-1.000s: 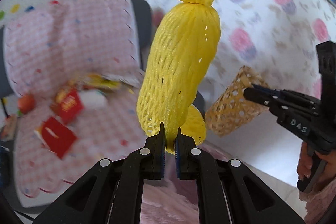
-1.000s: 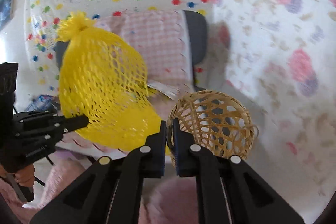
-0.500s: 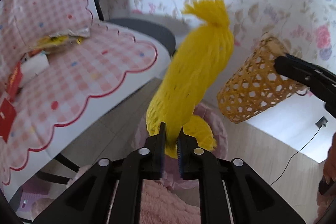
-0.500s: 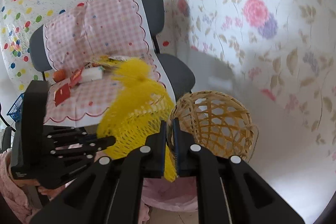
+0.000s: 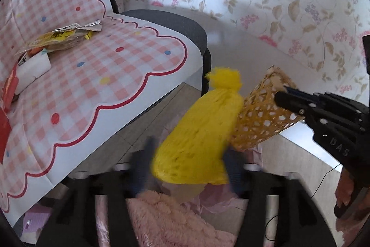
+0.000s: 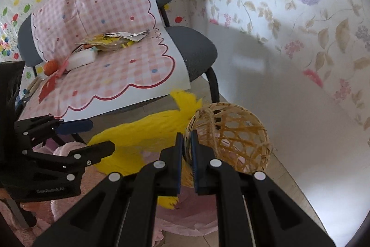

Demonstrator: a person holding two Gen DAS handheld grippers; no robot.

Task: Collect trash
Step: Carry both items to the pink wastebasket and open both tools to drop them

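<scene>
Beside my black claw [image 6: 186,154], the net bag [image 5: 196,138] is bright yellow, the woven basket [image 6: 233,133] tan, the chair cover [image 5: 97,75] pink-checked with coloured dots and red scalloped edging.

Bright daylight, glare on the pale wood floor [image 6: 328,196] at lower right, soft shadow on the flowered wallpaper wall [image 6: 245,57], heavy fisheye bending and black corners, motion blur smearing the yellow mesh net bag [image 5: 196,142] and the opening left claw [image 5: 185,168].
</scene>
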